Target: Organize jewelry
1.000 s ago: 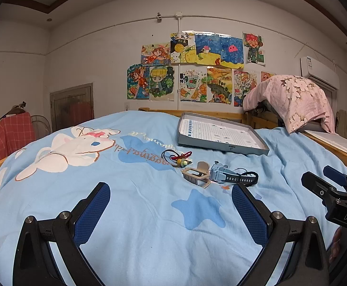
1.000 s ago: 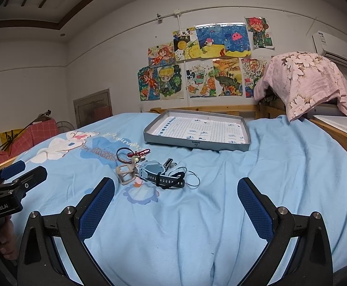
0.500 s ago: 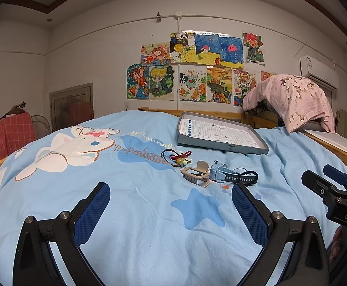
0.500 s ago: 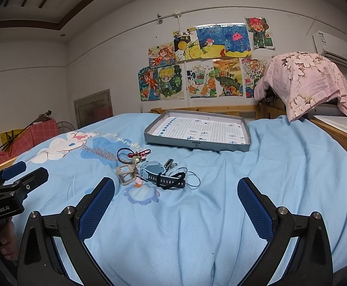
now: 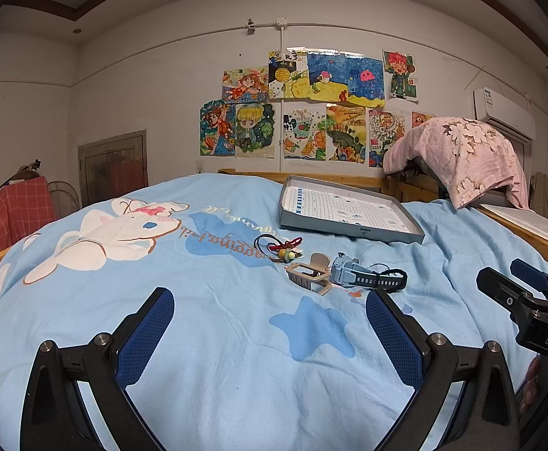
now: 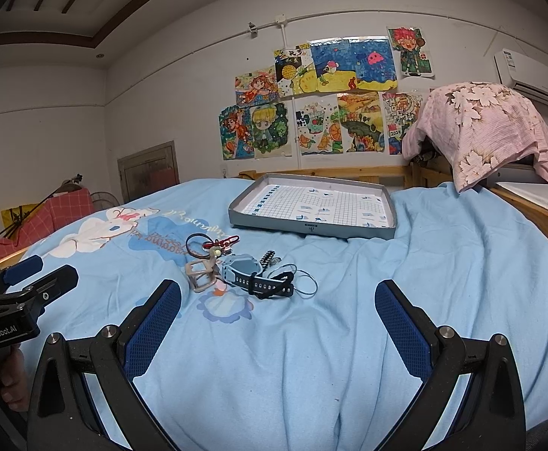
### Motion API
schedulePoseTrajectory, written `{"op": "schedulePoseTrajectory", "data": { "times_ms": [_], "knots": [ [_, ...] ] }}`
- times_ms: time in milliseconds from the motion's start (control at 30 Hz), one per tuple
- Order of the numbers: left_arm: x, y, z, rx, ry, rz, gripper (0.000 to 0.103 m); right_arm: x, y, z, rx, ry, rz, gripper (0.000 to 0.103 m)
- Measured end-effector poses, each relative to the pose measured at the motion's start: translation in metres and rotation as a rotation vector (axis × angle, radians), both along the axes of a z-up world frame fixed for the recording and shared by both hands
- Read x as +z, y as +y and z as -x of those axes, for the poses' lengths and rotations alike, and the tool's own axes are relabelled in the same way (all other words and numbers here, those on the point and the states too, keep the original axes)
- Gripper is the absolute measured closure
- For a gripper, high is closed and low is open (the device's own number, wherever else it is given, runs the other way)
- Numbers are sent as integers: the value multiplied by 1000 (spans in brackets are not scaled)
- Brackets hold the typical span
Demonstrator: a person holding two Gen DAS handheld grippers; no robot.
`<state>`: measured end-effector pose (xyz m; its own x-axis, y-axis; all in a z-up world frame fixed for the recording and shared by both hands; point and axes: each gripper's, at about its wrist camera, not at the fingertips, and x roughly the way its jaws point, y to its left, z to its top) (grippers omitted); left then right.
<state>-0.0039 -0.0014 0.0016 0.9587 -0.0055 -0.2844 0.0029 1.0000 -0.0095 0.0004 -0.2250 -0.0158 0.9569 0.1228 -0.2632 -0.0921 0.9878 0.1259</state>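
Note:
A small heap of jewelry lies on the blue bedspread: a grey-blue watch (image 5: 364, 276) (image 6: 253, 276), a beige hair claw (image 5: 308, 274) (image 6: 200, 276), a black cord with red and green charms (image 5: 279, 246) (image 6: 214, 244), and thin rings (image 6: 296, 282). A grey tray (image 5: 349, 225) (image 6: 311, 227) with a grid lining sits behind them. My left gripper (image 5: 270, 327) is open and empty, short of the heap. My right gripper (image 6: 277, 315) is open and empty, also short of it.
The right gripper shows at the right edge of the left wrist view (image 5: 529, 308), and the left gripper at the left edge of the right wrist view (image 6: 22, 300). A pink cloth (image 6: 488, 131) covers something at back right. A wooden bed frame (image 5: 529, 236) runs along the right.

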Motion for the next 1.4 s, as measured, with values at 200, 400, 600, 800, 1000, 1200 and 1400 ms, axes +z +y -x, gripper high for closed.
{"op": "schedulePoseTrajectory", "data": {
  "times_ms": [200, 400, 600, 800, 1000, 1200, 1400],
  "knots": [
    [0, -1, 1, 1, 1, -1, 0, 0, 0, 0, 0, -1, -1, 2],
    [0, -1, 1, 0, 2, -1, 0, 0, 0, 0, -1, 0, 0, 2],
    [-6, -2, -2, -1, 12, -2, 0, 0, 1, 0, 2, 4, 1, 2],
    [-6, 8, -13, -16, 53, 65, 0, 4, -3, -8, 31, 47, -34, 2],
    [0, 28, -53, -55, 131, 194, 0, 13, -17, -31, 55, 91, -23, 2],
    [4, 28, -95, -90, 185, 219, 0, 27, -32, -68, 85, 95, -15, 2],
    [5, 20, -144, -157, 255, 209, 11, 30, -37, -116, 129, 102, -51, 2]
  ]
}}
